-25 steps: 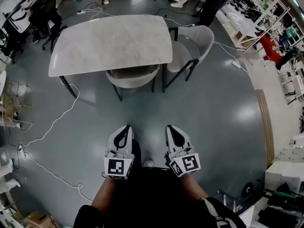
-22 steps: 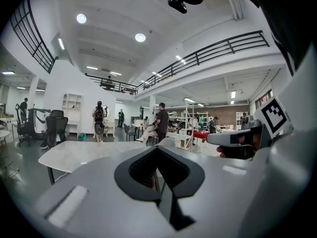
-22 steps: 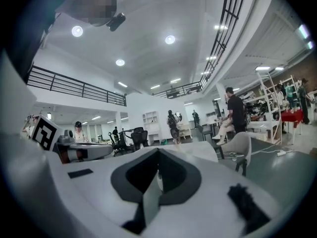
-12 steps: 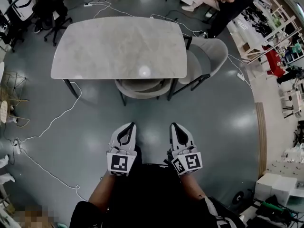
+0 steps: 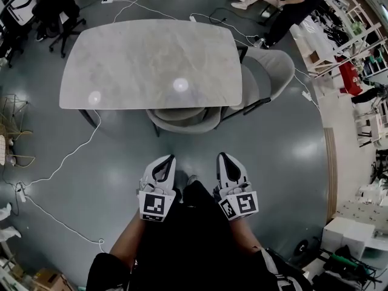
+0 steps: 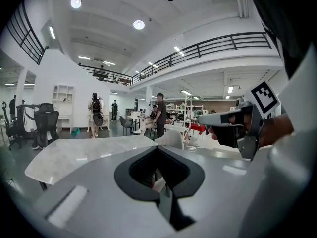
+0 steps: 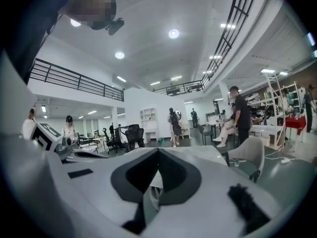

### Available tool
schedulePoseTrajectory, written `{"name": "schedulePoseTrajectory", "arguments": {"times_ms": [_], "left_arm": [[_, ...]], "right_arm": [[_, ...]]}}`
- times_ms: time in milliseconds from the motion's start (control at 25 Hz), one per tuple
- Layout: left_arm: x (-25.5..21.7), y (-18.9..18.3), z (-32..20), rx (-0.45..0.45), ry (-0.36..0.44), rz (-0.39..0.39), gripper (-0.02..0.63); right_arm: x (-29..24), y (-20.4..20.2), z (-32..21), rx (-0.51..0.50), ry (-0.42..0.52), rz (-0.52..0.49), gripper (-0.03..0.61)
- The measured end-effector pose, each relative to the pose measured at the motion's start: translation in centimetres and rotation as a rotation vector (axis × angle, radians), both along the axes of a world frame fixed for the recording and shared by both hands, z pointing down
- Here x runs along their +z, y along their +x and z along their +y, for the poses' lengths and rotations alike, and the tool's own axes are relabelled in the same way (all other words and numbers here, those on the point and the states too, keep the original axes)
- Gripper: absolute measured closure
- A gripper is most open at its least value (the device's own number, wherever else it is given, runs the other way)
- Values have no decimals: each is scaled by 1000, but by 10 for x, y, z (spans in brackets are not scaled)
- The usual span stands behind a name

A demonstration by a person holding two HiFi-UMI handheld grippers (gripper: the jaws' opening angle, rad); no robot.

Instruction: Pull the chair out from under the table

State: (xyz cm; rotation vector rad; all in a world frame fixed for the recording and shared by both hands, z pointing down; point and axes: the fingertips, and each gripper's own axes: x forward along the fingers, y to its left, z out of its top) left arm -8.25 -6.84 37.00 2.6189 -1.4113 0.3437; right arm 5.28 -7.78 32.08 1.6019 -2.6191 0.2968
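Nearest, along the bottom of the head view, the person's dark-clothed body and bare forearms are seen, with a tool held in each hand. The left gripper point(image 5: 165, 161) and the right gripper point(image 5: 224, 160) are held side by side, a little apart, both pointed towards the table. A black-and-white marker cube is carried at the rear of each. In the left gripper view the jaws are seen brought together at their tips, with nothing caught between them; the right gripper view shows the same, jaws closed and empty. Neither tool is touching anything, and a stretch of grey floor point(image 5: 109, 187) lies between the tips and the furniture.

Beyond that stretch, the chair point(image 5: 182, 121) is found tucked under the near long edge of the table point(image 5: 139, 65), so that only its curved pale backrest and dark legs are exposed past the edge. The table top is pale and marbled, and two spots of reflected light are seen on it. A second chair point(image 5: 270, 65) is set at the table's right end, turned at an angle. A white cable point(image 5: 66, 162) is trailed across the floor at the left. Farther off, black office chairs point(image 5: 51, 8) are seen at the upper left, people point(image 5: 291, 2) at the upper right, and shelving point(image 5: 351, 35) along the right side
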Motion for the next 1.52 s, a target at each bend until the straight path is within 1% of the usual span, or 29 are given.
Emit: {"name": "schedulePoseTrajectory", "arguments": {"times_ms": [240, 320, 400, 600, 760, 840, 920, 1000, 1080, 1200, 1280, 1360, 1400, 1440, 1520], "left_arm": [[12, 15, -28, 15, -29, -15, 606], [20, 21, -38, 21, -37, -39, 605], [28, 28, -46, 32, -49, -67, 605], [48, 44, -62, 48, -86, -99, 604], [68, 52, -75, 51, -129, -131, 604], [80, 58, -83, 61, -135, -181, 604], [95, 63, -91, 87, -134, -260, 604], [112, 66, -97, 117, -158, -310, 597], [131, 69, -101, 140, -198, -317, 574], [157, 74, -107, 174, -245, -332, 544], [172, 76, -110, 193, -264, -358, 525], [184, 77, -113, 199, -283, -365, 509], [189, 77, -115, 204, -292, -371, 505], [196, 78, -115, 214, -298, -386, 493], [209, 80, -115, 252, -304, -438, 465]], "right_arm": [[12, 18, -32, 12, -18, 22, 561], [18, 25, -45, 10, -27, 21, 561], [25, 31, -56, -1, -41, 16, 561], [45, 39, -84, -52, -77, 17, 561], [58, 44, -101, -73, -104, 42, 561], [69, 49, -109, -88, -115, 77, 561], [82, 52, -117, -104, -121, 115, 561], [96, 53, -122, -129, -134, 154, 560], [114, 53, -126, -168, -152, 211, 560], [140, 55, -131, -230, -160, 330, 557], [156, 56, -133, -267, -179, 370, 516], [170, 56, -135, -303, -201, 398, 470], [177, 56, -136, -320, -210, 412, 460], [184, 56, -137, -339, -217, 428, 447], [197, 55, -137, -389, -230, 461, 424]]}}
